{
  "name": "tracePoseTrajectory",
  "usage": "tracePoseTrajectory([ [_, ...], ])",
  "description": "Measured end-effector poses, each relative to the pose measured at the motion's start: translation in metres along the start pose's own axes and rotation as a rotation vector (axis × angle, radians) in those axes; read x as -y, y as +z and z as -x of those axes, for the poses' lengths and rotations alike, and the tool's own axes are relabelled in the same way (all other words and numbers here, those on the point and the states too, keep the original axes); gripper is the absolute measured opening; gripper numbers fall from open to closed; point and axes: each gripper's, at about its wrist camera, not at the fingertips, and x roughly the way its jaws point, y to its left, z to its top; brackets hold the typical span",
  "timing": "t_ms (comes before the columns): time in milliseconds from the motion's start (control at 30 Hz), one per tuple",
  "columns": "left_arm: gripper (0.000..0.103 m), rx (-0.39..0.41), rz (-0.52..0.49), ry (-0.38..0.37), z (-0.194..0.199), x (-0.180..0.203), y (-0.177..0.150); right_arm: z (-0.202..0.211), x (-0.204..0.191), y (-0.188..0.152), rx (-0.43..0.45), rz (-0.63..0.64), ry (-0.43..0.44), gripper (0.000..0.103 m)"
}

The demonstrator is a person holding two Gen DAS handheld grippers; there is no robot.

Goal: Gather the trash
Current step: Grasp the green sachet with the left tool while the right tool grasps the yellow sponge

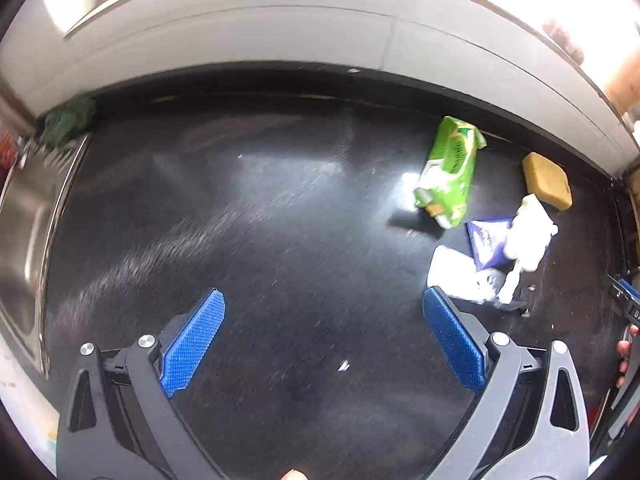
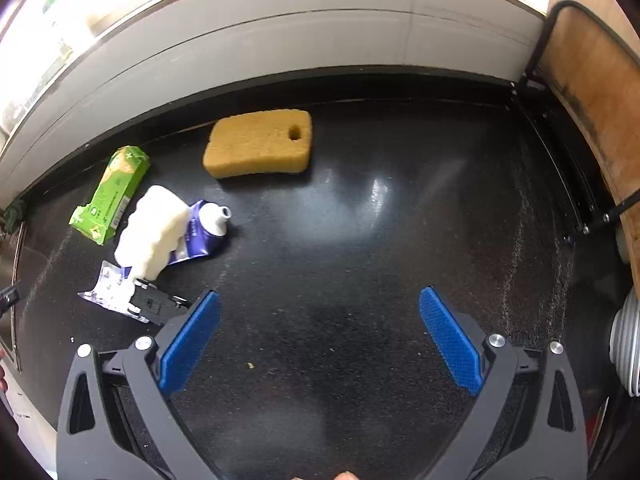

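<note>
Trash lies on the black countertop [image 2: 360,240]. A green carton [image 1: 450,172] [image 2: 110,196] lies flat near the back wall. Beside it are a crumpled white tissue [image 1: 526,236] [image 2: 154,232], a squashed purple-and-white tube [image 1: 486,242] [image 2: 206,228], a silvery foil wrapper [image 1: 460,276] [image 2: 106,290] and a small black piece [image 2: 154,306]. My left gripper [image 1: 322,300] is open and empty, left of the pile. My right gripper [image 2: 320,300] is open and empty, right of the pile, its left finger close to the black piece.
A yellow sponge [image 2: 260,144] [image 1: 546,180] lies near the back wall. A steel sink [image 1: 28,232] is at the far left, with a green cloth [image 1: 68,120] at its corner. A wooden board [image 2: 592,92] and a stack of plates [image 2: 626,348] stand at the right.
</note>
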Motion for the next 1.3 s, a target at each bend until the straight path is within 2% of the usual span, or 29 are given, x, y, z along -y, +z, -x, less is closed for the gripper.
tracePoseTrajectory([
  [133, 0.097, -0.015, -0.13, 0.007, -0.029, 0.054, 0.057, -0.012, 0.022, 0.015, -0.007, -0.062, -0.006, 0.096],
  [267, 0.097, -0.061, -0.213, 0.022, -0.06, 0.091, 0.086, -0.03, 0.026, 0.047, -0.025, -0.118, 0.023, 0.096],
  [533, 0.097, -0.129, -0.226, 0.079, -0.105, 0.106, 0.114, -0.073, 0.006, 0.116, -0.03, -0.125, 0.059, 0.096],
  [633, 0.097, -0.159, -0.216, 0.06, -0.12, 0.107, 0.119, -0.094, -0.005, 0.132, -0.057, -0.111, 0.079, 0.096],
  [667, 0.097, -0.178, -0.206, 0.048, -0.125, 0.106, 0.119, -0.102, -0.011, 0.136, -0.074, -0.106, 0.089, 0.096],
  [700, 0.098, -0.23, -0.196, 0.048, -0.135, 0.104, 0.117, -0.109, -0.016, 0.137, -0.088, -0.1, 0.097, 0.096],
  [733, 0.098, -0.271, -0.173, 0.013, -0.143, 0.102, 0.114, -0.116, -0.021, 0.137, -0.103, -0.086, 0.105, 0.096],
  [767, 0.098, -0.232, -0.147, 0.024, -0.142, 0.1, 0.113, -0.124, -0.027, 0.135, -0.113, -0.069, 0.119, 0.094],
  [800, 0.098, -0.226, -0.147, 0.022, -0.145, 0.099, 0.111, -0.129, -0.031, 0.132, -0.098, -0.069, 0.14, 0.088],
  [833, 0.097, -0.217, -0.169, 0.016, -0.147, 0.1, 0.11, -0.127, -0.035, 0.13, -0.059, -0.053, 0.139, 0.071],
  [867, 0.084, -0.188, -0.175, 0.014, -0.146, 0.098, 0.108, -0.124, -0.04, 0.13, -0.046, -0.038, 0.169, 0.053],
  [900, 0.052, -0.137, -0.161, 0.018, -0.138, 0.094, 0.108, -0.121, -0.043, 0.131, -0.058, -0.053, 0.177, 0.047],
  [933, 0.052, -0.135, -0.122, 0.018, -0.134, 0.087, 0.11, -0.116, -0.045, 0.132, -0.057, -0.057, 0.18, 0.04],
  [967, 0.051, -0.146, -0.071, -0.031, -0.133, 0.081, 0.11, -0.111, -0.048, 0.133, -0.049, -0.039, 0.183, 0.037],
  [1000, 0.05, -0.151, -0.045, -0.05, -0.13, 0.074, 0.107, -0.104, -0.046, 0.133, -0.043, -0.04, 0.194, 0.032],
  [1067, 0.05, -0.122, -0.043, -0.023, -0.116, 0.063, 0.097, -0.087, -0.044, 0.135, -0.015, -0.07, 0.226, 0.029],
  [1167, 0.05, -0.077, 0.027, -0.001, -0.083, 0.033, 0.073, -0.054, -0.053, 0.139, 0.043, -0.06, 0.268, 0.029],
  [1300, 0.05, 0.004, 0.179, 0.073, -0.02, -0.026, 0.016, -0.022, -0.112, 0.131, 0.063, 0.073, 0.346, 0.028],
])
